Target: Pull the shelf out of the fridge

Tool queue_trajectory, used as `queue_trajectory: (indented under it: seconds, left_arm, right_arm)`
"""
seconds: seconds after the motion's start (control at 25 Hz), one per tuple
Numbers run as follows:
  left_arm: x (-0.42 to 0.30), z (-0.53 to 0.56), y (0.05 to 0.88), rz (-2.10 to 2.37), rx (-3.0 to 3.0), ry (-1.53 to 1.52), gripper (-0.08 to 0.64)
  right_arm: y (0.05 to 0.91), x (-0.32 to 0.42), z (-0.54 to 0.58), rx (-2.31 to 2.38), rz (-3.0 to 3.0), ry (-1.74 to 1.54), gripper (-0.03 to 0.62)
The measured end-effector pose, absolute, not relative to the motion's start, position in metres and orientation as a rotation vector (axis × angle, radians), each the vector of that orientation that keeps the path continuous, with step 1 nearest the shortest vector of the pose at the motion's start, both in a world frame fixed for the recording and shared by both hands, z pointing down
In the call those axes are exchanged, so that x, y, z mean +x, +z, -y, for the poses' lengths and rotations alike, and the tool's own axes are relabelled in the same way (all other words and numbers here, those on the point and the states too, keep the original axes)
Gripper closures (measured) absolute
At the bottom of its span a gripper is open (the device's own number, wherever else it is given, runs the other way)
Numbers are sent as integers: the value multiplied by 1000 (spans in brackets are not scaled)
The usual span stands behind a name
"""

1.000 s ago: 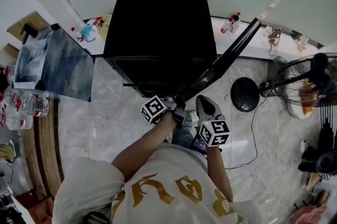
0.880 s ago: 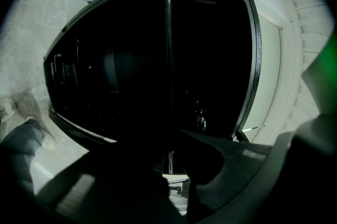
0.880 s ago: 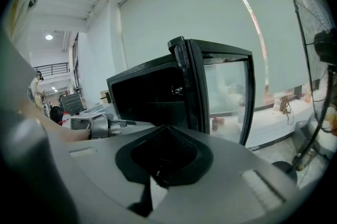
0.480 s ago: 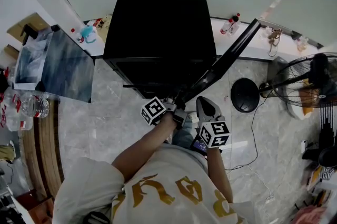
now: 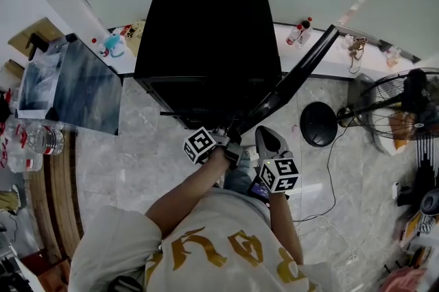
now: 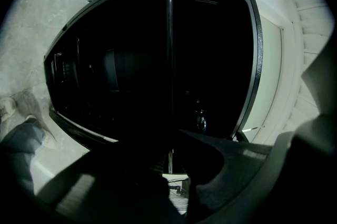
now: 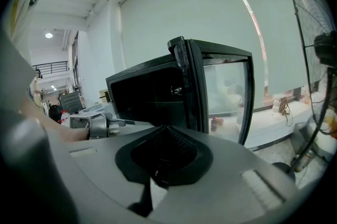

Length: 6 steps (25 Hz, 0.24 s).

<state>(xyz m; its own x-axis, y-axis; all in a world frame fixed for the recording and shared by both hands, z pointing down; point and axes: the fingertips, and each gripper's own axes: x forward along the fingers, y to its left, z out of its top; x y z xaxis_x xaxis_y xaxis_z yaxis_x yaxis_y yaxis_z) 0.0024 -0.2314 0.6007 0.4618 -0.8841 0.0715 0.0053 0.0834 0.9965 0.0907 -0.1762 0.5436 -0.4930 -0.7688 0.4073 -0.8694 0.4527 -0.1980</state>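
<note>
The black fridge (image 5: 206, 30) stands with its glass door (image 5: 295, 78) swung open to the right. The left gripper (image 6: 169, 164) is at the open front, and its jaws are drawn narrow around a thin wire, which I take to be the front edge of the shelf (image 6: 169, 60). This wire runs straight across the dark opening. The rest of the shelf is too dark to see, so I judge it is mostly inside. The right gripper (image 7: 158, 168) is held apart from the fridge, with its jaws pressed together and nothing between them. The step in hand seems to be the pull itself, near its beginning. The next move calls for a straight, level draw toward the person, so that the shelf does not tilt or jam at its sides.
</note>
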Motion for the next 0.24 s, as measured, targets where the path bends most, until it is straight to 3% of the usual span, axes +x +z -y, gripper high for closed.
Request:
queue_trajectory:
  seconds: [0.24]
  left_arm:
    - [2,232,602,866,1325,-805,537]
  right_arm:
    - [545,89,176,1411,2444,559,580]
